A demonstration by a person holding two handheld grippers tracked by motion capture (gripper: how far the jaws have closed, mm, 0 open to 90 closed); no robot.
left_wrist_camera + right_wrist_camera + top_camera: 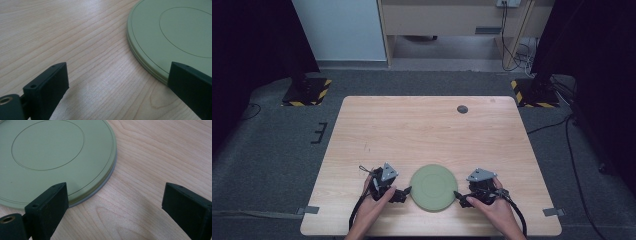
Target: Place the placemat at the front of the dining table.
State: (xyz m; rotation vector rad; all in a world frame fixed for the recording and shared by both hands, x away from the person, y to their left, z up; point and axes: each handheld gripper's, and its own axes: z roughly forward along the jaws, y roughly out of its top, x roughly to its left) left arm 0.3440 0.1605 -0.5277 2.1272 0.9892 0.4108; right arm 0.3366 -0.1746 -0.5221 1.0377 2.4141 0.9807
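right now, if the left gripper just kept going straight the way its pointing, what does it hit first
Most likely the green plate. The left gripper points toward it with jaws open; in its own view one jaw overlaps the plate's rim while the other is over the bare wooden table. Whether it would strike the rim or slide over it is unclear.

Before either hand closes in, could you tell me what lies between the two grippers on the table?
A round green plate lies flat between the left gripper and right gripper in the high view. Each gripper view shows its rim beside open jaws.
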